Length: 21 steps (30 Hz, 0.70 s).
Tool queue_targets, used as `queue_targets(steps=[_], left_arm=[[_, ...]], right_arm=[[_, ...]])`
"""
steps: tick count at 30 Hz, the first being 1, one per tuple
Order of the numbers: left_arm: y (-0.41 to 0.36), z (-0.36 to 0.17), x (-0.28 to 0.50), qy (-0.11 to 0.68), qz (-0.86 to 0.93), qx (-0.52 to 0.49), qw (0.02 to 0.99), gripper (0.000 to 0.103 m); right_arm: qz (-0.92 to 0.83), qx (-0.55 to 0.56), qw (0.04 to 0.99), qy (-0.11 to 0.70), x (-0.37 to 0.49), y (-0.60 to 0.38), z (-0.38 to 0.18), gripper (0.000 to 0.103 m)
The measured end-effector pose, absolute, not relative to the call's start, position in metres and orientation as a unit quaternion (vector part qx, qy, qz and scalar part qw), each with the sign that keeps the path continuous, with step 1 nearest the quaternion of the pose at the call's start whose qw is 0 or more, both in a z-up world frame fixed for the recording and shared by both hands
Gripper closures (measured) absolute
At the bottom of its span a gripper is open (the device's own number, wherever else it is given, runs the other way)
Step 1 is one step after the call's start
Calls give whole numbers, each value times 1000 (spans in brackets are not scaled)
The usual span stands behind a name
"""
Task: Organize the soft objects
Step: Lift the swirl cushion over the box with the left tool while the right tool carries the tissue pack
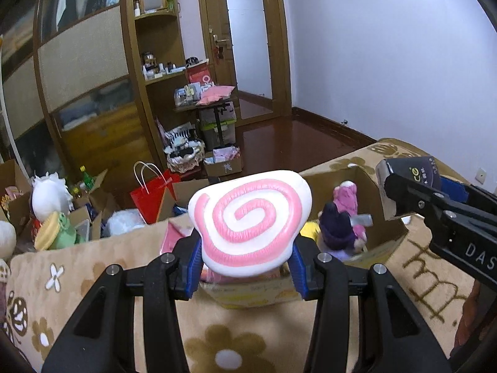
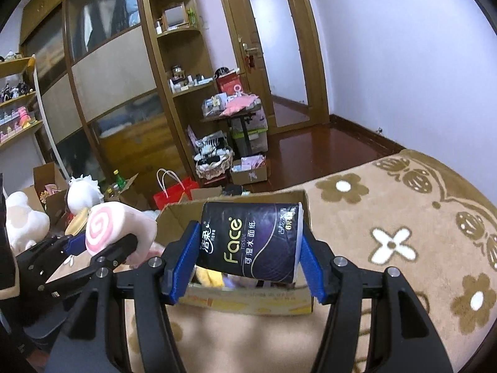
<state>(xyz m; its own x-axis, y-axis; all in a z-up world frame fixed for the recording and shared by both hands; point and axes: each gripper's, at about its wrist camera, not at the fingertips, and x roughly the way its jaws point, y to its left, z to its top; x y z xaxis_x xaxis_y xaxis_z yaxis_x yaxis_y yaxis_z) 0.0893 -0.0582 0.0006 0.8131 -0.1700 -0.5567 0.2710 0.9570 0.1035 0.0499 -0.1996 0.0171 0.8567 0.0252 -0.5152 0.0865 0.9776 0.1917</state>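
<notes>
My left gripper [image 1: 247, 267] is shut on a soft pink-and-white swirl roll toy [image 1: 251, 222], held above the near edge of an open cardboard box [image 1: 385, 248] on a beige flowered carpet. The box holds a purple and pink plush doll [image 1: 338, 227] and a yellow toy. My right gripper [image 2: 248, 264] is shut on a dark "Face" tissue pack [image 2: 251, 237], held over the same box [image 2: 248, 301]. The swirl toy [image 2: 115, 230] and left gripper [image 2: 93, 255] show at the left of the right wrist view; the tissue pack [image 1: 410, 174] shows at right in the left wrist view.
Beyond the carpet [image 2: 403, 217] lie open cartons with plush toys [image 1: 49, 199], a red paper bag [image 1: 152, 195], a basket [image 1: 184, 152] and a small loaded table [image 1: 214, 102]. A wooden wardrobe [image 1: 84, 62] and door [image 1: 248, 37] stand behind, with dark wood floor [image 1: 295, 143].
</notes>
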Motion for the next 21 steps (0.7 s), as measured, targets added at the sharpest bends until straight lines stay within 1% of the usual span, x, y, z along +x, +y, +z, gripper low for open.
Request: queue_targets(steps=[3, 13, 21], left_arm=[[-64, 1, 95, 276, -113, 98, 949, 58], [-68, -1, 130, 294, -115, 98, 944, 57], [-73, -18, 145, 313, -118, 96, 937, 56]], right_arm=[[-20, 104, 959, 264, 54, -202, 16, 39], [-16, 103, 958, 267, 74, -206, 11, 39], [-13, 79, 956, 283, 90, -200, -5, 39]])
